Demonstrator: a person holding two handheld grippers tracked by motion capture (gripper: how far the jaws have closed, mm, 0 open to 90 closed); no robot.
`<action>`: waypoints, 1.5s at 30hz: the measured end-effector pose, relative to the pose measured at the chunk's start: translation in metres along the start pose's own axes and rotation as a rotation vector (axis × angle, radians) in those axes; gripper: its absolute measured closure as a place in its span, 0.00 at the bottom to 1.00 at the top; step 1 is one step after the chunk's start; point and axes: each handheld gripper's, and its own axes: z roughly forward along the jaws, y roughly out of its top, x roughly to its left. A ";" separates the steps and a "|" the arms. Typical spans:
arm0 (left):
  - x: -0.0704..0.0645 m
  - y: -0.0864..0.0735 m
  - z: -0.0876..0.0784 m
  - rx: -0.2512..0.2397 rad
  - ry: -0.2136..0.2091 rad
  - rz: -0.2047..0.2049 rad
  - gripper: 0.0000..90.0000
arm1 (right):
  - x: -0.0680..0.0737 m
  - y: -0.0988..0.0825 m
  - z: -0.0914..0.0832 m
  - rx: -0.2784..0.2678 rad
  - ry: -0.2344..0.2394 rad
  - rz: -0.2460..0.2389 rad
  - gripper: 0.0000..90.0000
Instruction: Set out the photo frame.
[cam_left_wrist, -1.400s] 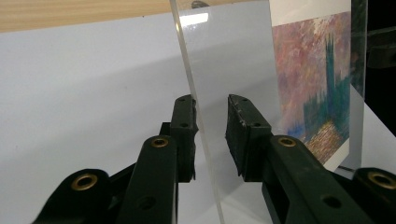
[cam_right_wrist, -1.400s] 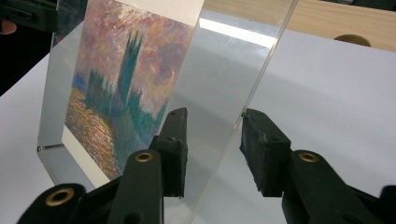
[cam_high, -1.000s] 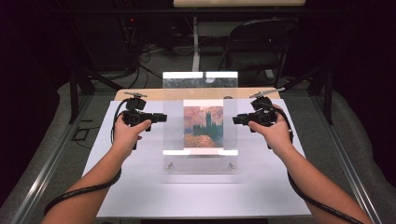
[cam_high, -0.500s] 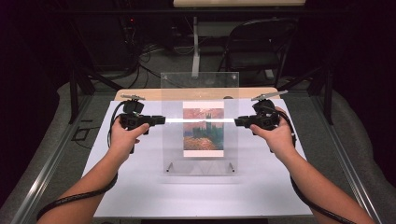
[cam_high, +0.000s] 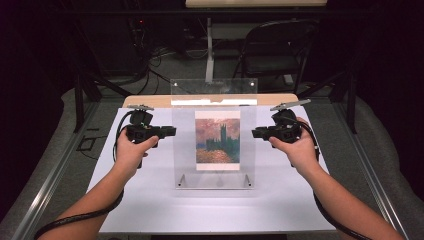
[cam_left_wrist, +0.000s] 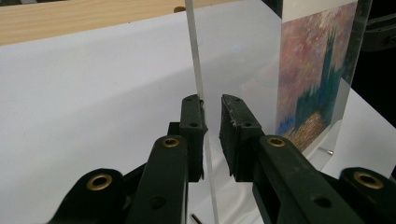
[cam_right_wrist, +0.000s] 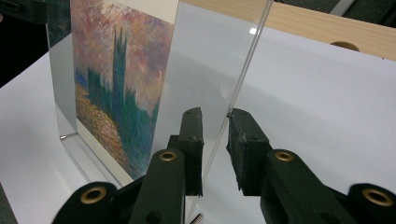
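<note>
Nearest me are two forearms reaching in over the white bench (cam_high: 150, 210), one hand to each pair of tongs, so two tongs in all. Between them stands one clear acrylic frame (cam_high: 214, 175), upright on the bench, with one painted print (cam_high: 217, 140) inside it showing dark towers under a pink sky above orange water. At the frame's foot I count two small metal pins (cam_high: 181, 181), one near each lower corner. The left tongs (cam_high: 172, 131) point in at the frame's left edge, about halfway up; in the left gripper view the clear edge (cam_left_wrist: 198, 79) runs into the narrow gap between the two black jaws, close against the left-hand jaw, and the jaws stand a little apart, not pressed onto it. The right tongs (cam_high: 255, 133) mirror this at the frame's right edge, at much the same height; in the right gripper view the edge (cam_right_wrist: 245, 74) passes between the jaws, and a slim gap stays open beside it, so these too are slightly parted rather than gripping. Whether either pad just touches the acrylic I cannot tell. Farther back, the bench's bare wooden strip (cam_high: 270, 99) shows behind the frame, and beyond that one dark folding chair (cam_high: 275, 50) stands on the floor among loose cables (cam_high: 160, 55).
</note>
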 end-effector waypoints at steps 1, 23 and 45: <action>0.000 0.000 -0.001 -0.001 -0.002 0.004 0.88 | 0.001 0.000 -0.001 0.004 -0.001 0.001 0.84; -0.017 -0.017 -0.019 -0.016 -0.014 0.048 0.87 | 0.019 -0.012 -0.020 -0.014 0.018 -0.024 0.85; -0.035 -0.037 -0.031 -0.023 -0.028 0.080 0.81 | 0.034 -0.032 -0.031 -0.020 0.050 -0.058 0.82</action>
